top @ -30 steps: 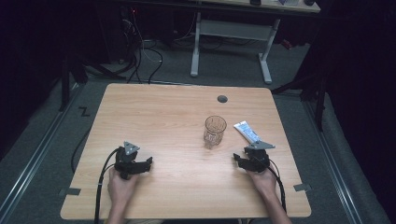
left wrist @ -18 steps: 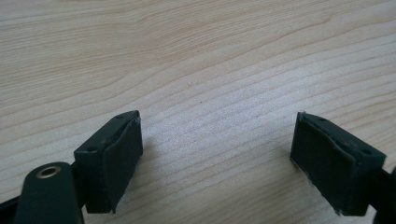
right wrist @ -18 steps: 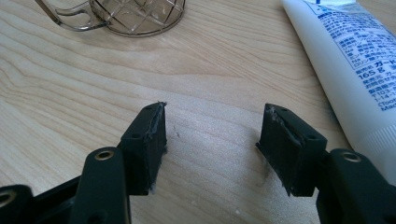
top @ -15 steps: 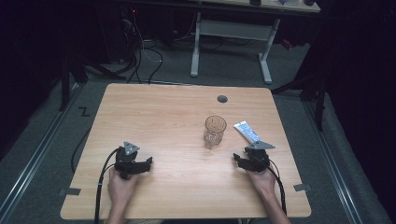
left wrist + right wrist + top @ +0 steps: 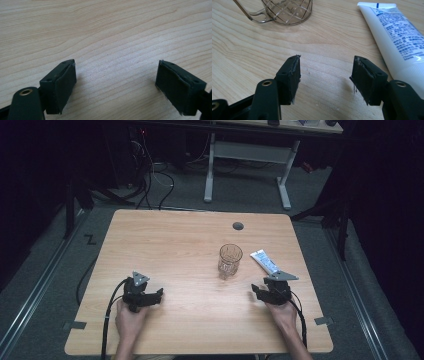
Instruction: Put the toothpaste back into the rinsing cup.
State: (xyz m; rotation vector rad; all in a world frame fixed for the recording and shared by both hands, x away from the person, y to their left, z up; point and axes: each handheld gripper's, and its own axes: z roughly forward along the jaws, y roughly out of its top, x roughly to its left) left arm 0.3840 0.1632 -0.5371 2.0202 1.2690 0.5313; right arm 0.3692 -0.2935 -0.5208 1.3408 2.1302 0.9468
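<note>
The wooden counter [image 5: 165, 245] carries little: a clear glass [image 5: 230, 261] stands upright right of centre, and a white tube [image 5: 264, 261] lies flat just beside it, probably laid within easy reach of the right tool [image 5: 263, 292]. That tool rests near the tube, jaws apart and empty. The left tool [image 5: 148, 296] sits well apart from both, jaws wide over bare wood.
</note>
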